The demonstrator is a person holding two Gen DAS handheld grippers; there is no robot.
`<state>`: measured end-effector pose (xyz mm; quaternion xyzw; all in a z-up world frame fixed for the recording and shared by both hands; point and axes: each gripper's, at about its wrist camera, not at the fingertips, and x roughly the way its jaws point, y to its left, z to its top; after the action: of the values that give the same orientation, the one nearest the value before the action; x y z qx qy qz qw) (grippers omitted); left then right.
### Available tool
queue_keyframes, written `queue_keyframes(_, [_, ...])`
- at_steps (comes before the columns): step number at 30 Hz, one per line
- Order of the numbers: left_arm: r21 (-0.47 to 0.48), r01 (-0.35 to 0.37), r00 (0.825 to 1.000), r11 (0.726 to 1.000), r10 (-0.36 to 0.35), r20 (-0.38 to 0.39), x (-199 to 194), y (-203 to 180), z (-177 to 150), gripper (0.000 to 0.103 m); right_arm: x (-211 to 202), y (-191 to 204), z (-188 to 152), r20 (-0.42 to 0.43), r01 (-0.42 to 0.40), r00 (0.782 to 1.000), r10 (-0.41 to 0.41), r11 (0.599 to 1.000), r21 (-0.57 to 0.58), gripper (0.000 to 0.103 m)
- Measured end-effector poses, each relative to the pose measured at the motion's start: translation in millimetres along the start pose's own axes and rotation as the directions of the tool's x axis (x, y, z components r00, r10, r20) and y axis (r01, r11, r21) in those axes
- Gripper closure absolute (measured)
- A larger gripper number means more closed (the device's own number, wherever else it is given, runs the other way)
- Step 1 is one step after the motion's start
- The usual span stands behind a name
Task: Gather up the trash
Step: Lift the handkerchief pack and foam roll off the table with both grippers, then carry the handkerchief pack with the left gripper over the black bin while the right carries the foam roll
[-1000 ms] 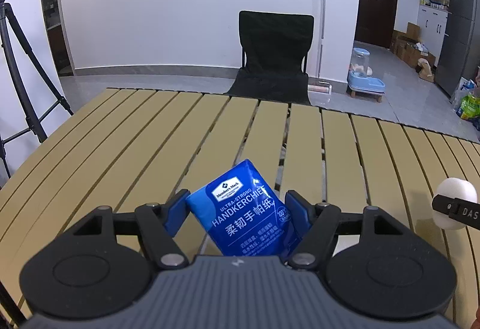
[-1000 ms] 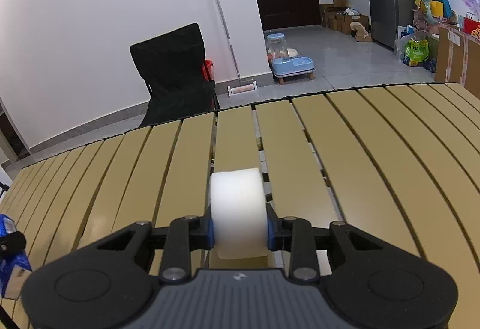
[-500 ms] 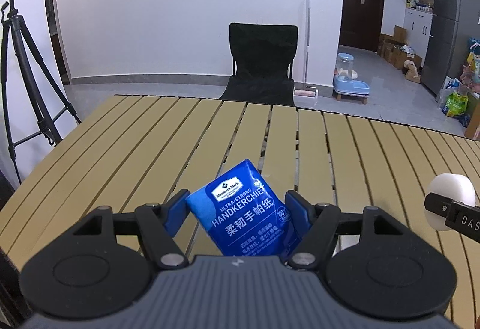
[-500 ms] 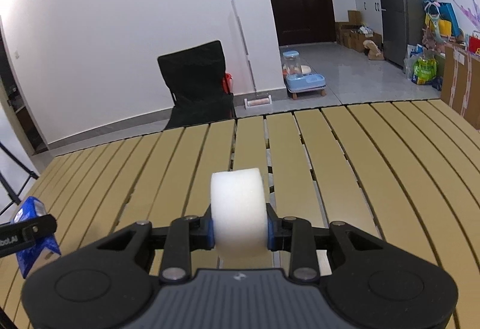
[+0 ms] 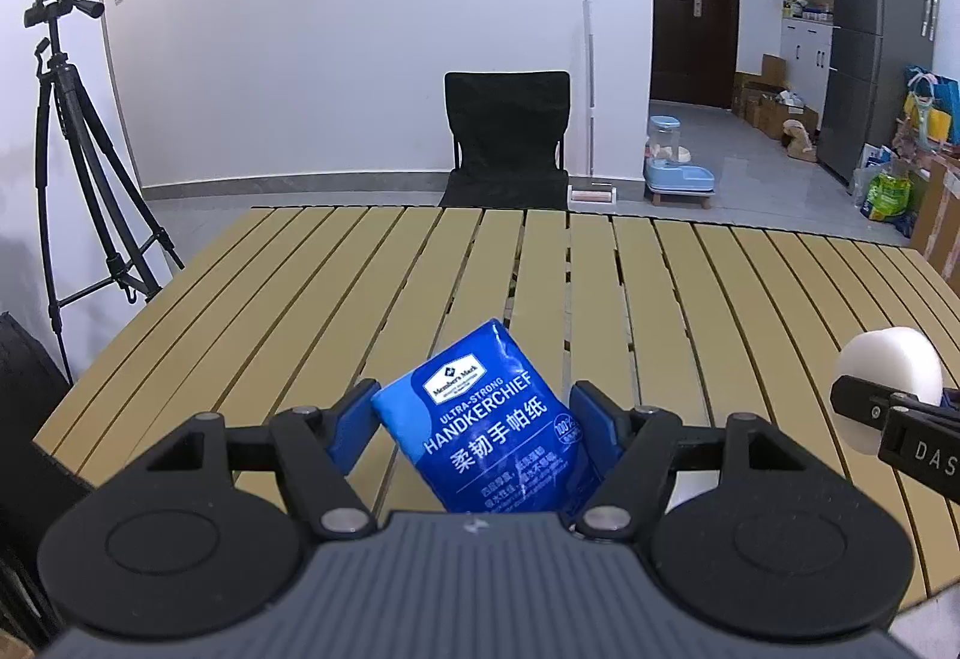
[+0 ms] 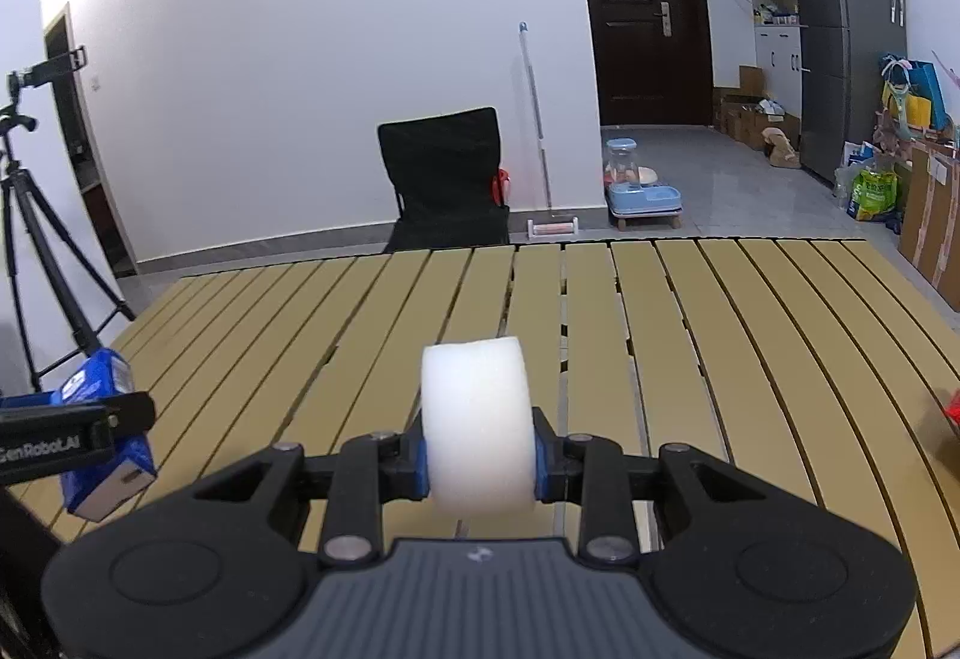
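While clamped, tissue pack (image 5: 489, 428) between left gripper (image 5: 480, 422) pads.

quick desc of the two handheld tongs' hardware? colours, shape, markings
Both match: matte black linkage arms with silver pivot pins, two round black discs at the base, a ribbed dark grey body with a small pale logo, blue pads inside the fingers. Left tongs bear "GenRobot.AI" in pale letters along the finger's outer side, seen from the right wrist view. Right tongs show "DAS", cut off, from the left wrist view. No cables or sleeves visible.

Left gripper (image 5: 480, 422) jaws clamped wide, right gripper (image 6: 478, 464) jaws clamped narrow, both seemingly tilted downward
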<state>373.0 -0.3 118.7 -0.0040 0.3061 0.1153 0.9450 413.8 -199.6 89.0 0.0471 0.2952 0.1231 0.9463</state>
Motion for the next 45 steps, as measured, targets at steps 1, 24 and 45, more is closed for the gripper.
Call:
queue_keyframes(1, [0.003, 0.002, 1.000, 1.000, -0.002, 0.002, -5, 0, -3, 0.032, -7, 1, -4, 0.003, -0.008, 1.000, 0.008, 1.000, 0.001, 0.074])
queue_keyframes(24, [0.014, 0.094, 0.995, 0.995, -0.094, -0.040, -88, 25, -116, 0.032, -125, 3, -105, 0.025, -0.104, 0.994, 0.105, 0.994, -0.040, 0.074])
queue_keyframes(45, [0.071, 0.137, 0.963, 0.988, -0.117, -0.243, -77, 30, -263, 0.032, -114, 12, -260, -0.193, -0.081, 0.978, 0.081, 0.997, 0.009, 0.074])
